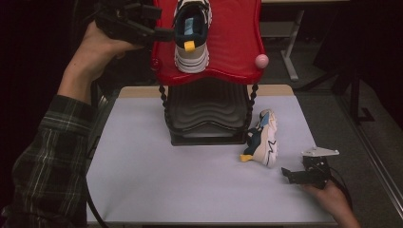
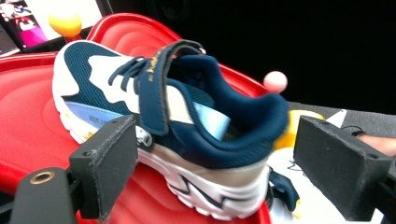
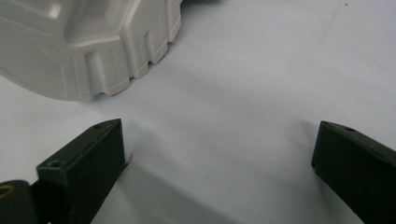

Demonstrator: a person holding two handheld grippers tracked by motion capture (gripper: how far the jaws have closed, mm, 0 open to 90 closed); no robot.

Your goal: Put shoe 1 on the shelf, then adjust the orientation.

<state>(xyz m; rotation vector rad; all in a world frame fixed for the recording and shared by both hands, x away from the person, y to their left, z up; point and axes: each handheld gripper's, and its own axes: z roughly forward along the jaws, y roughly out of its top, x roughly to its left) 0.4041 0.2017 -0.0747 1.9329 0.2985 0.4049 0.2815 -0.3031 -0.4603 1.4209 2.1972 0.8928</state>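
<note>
A navy, white and beige shoe (image 1: 191, 33) with a yellow heel tab stands on the red top tier (image 1: 233, 42) of a shoe rack. My left gripper (image 1: 166, 28) is at the shoe's left, raised to that tier. In the left gripper view the shoe's heel (image 2: 187, 121) lies just beyond the open gripper (image 2: 219, 163), and the pads do not touch it. A matching shoe (image 1: 263, 140) lies on its side on the table. My right gripper (image 1: 289, 175) rests open just right of it. Its pale sole (image 3: 84, 42) lies ahead of the open right gripper (image 3: 219, 158).
The rack has a black lower tier (image 1: 204, 114) under the red one, joined by beaded posts. A pink ball (image 1: 262, 60) tops the red tier's front right corner. The pale table (image 1: 180, 180) carries the rack at its back; floor and chair legs lie to the right.
</note>
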